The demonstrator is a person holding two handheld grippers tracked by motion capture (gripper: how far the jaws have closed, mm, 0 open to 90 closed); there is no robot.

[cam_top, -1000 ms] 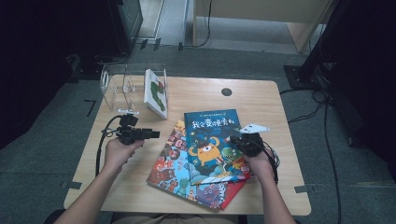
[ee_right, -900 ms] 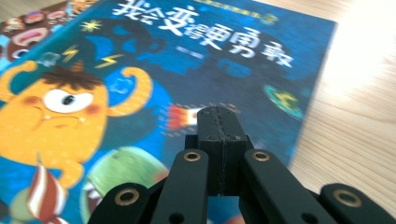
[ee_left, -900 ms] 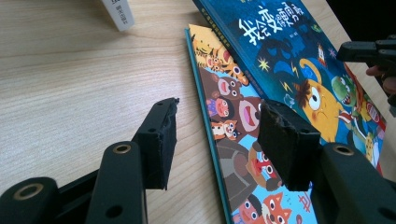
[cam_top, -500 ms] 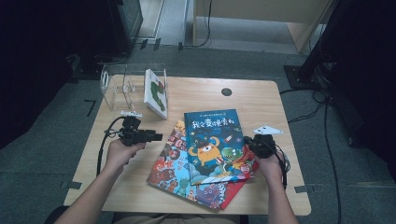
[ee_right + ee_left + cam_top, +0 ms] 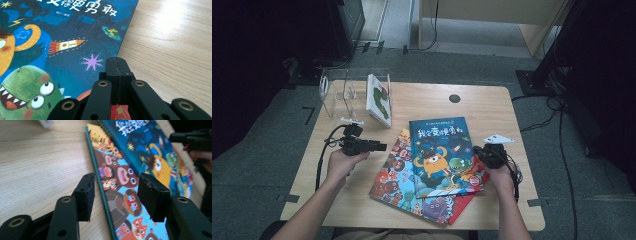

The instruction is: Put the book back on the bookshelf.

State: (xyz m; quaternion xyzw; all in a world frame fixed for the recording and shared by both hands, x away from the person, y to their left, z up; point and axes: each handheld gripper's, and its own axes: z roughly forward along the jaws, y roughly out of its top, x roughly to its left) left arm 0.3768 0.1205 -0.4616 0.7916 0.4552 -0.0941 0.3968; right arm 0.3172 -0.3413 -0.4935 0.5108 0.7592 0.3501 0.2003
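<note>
Right hand-held gripper (image 5: 117, 62): jaws pressed together, pads meeting flat, nothing pinched at the tips. It sits low at the right edge of the blue picture book with the orange monster and green dinosaur on its cover (image 5: 439, 152), tips pointing along that edge; a scrap of red cover shows under the jaws in the right gripper view.

Left hand-held gripper (image 5: 115, 195): jaws partway apart and just been closing a little, nothing between the pads. It hovers above the light wooden tabletop (image 5: 362, 200), aimed at the left edge of the teal-spined picture book covered in cartoon animal faces (image 5: 399, 175).

The blue book lies on top of the stack, mid-tabletop. The animal-faces book lies beneath it, a red-covered book (image 5: 462, 202) lower still.

Clear acrylic book stand (image 5: 337, 92) at the far left; one white book with a green cover picture (image 5: 378, 100) leans in it.
</note>
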